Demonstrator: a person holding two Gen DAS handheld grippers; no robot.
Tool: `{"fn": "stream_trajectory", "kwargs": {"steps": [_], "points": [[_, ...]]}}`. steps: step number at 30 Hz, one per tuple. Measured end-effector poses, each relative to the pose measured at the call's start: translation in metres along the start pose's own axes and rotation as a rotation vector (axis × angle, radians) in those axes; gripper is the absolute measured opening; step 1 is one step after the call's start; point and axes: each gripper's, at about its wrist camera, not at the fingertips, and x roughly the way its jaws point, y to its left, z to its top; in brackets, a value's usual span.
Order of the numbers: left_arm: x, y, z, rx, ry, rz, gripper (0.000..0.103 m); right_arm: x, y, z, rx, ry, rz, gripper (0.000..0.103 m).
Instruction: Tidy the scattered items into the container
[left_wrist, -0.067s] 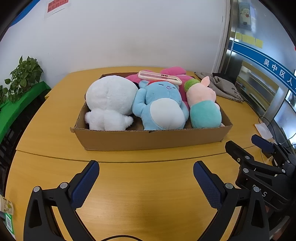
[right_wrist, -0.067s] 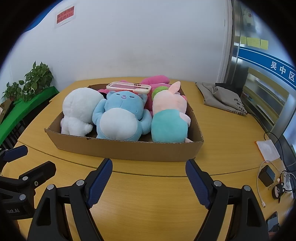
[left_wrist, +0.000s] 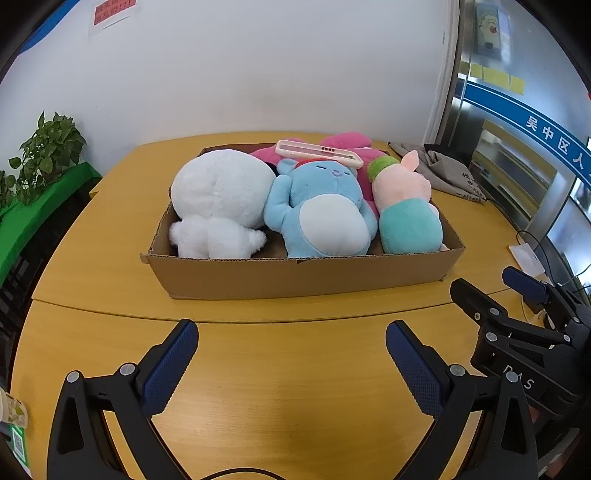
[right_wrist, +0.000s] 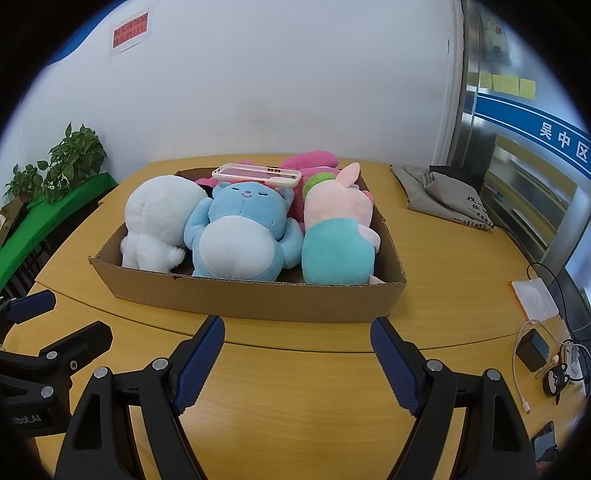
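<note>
Plush toys fill the box (left_wrist: 303, 282) on the surface (left_wrist: 280, 373): white (left_wrist: 218, 206), blue (left_wrist: 321, 218) and pink-teal (left_wrist: 406, 218) side by side, phone case (left_wrist: 319, 152) on top. Left claw (left_wrist: 291, 354) and right claw (right_wrist: 297, 354) gape wide and empty, near the box's front wall.

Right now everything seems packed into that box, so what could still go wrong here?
The phone case lies loose on top of the blue plush and pink plush; a nudge to the cardboard box might tip it off. The toys bulge above the box's low walls, so the white plush or pig plush might roll out. Both grippers, left and right, hang open close together and might bump.
</note>
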Motion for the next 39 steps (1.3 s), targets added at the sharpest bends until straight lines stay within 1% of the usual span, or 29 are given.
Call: {"fn": "stream_trajectory", "kwargs": {"steps": [3,4,5,10,13,27,30,33,37,39], "points": [[0.003,0.000,0.003,0.000,-0.001,-0.004,0.103,-0.001,0.004,-0.001,-0.006,0.003,-0.005,0.081],[0.000,-0.004,-0.001,0.008,-0.015,0.007,0.103,-0.001,0.005,-0.001,-0.007,0.003,-0.007,0.081],[-0.002,-0.006,-0.003,0.012,-0.024,0.015,0.103,0.002,0.005,0.002,-0.001,0.025,-0.005,0.081],[0.003,0.001,-0.003,0.004,-0.012,0.013,0.103,0.002,-0.002,-0.001,0.024,0.007,0.019,0.081],[0.006,0.000,-0.002,0.003,-0.005,0.016,0.103,0.002,0.003,-0.001,0.008,0.012,0.007,0.081],[0.007,0.007,-0.006,-0.001,0.001,0.006,0.103,0.000,0.000,-0.003,0.000,0.005,0.014,0.081],[0.007,0.015,-0.011,0.002,0.003,-0.003,0.103,0.001,-0.004,-0.004,0.010,0.009,0.021,0.081],[0.009,0.032,-0.021,0.010,0.009,-0.004,0.103,-0.001,-0.012,-0.008,0.011,0.002,0.035,0.081],[0.012,0.060,-0.040,0.013,0.014,-0.013,0.103,0.000,-0.034,-0.015,0.046,0.004,0.071,0.081],[0.015,0.073,-0.049,0.019,0.026,-0.014,0.103,-0.001,-0.046,-0.020,0.041,-0.012,0.088,0.081]]}}
